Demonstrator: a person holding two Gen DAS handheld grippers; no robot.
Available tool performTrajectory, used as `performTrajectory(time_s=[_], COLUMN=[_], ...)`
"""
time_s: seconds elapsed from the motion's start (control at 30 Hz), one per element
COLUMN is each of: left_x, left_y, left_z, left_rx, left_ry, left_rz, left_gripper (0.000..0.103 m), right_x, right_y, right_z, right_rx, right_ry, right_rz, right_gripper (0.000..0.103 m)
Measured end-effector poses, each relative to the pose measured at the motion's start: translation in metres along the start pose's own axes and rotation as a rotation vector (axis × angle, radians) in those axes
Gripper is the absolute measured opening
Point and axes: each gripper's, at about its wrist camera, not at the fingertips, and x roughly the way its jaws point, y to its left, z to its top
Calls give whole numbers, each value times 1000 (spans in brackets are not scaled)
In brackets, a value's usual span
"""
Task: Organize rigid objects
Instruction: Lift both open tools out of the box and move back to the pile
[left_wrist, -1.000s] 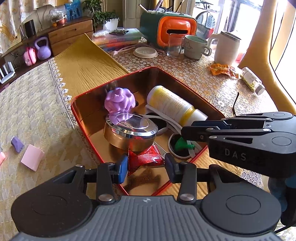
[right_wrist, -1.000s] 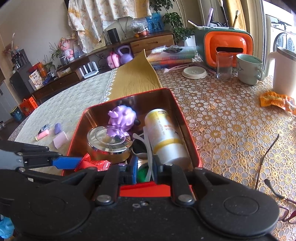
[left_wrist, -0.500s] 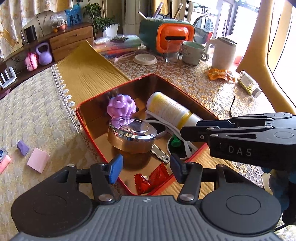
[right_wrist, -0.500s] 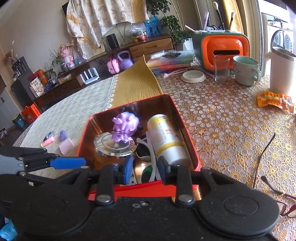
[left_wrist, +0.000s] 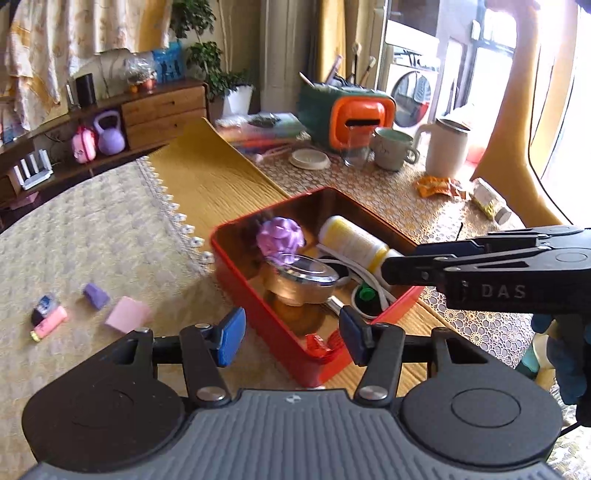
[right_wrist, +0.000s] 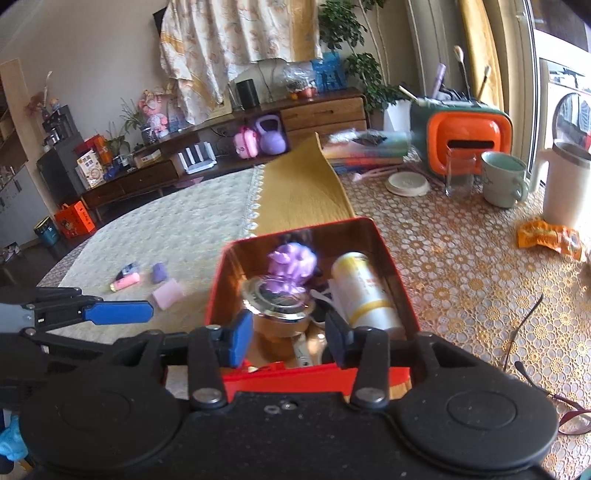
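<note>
While the left gripper (left_wrist: 290, 334) hangs with fingers parted and empty, the red tin (left_wrist: 255, 299) on the surface sits at its 12 o'clock, wrapped candy (left_wrist: 320, 341) between the tips. Right gripper (right_wrist: 284, 338) fingers are opening, empty, silver round tin (right_wrist: 279, 308) at 12 o'clock.

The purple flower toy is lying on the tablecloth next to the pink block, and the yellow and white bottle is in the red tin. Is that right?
Not quite. The purple flower toy is inside the red tin, by the shiny round metal container, not on the tablecloth. The right wrist view shows it. The yellow and white bottle does lie in the tin, and the pink block is out on the cloth.
</note>
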Motion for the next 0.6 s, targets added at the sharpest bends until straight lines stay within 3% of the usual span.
performTrajectory(time_s=[0.2,0.57,0.6], left_x=[-25,-63,-64], left_y=[25,83,88], left_z=[-10,-33,-35], left_rx=[-37,-112,-118], left_ry=[-28,-63,-64], left_rz=[19,76,83], left_gripper=[55,55,60], right_x=[-12,-11,-9], right_y=[23,80,85], right_z=[-1,-5,-5], right_rx=[-20,-69,-75], right_ry=[-20,-15,-13], right_rz=[25,91,100], right_gripper=[47,64,64])
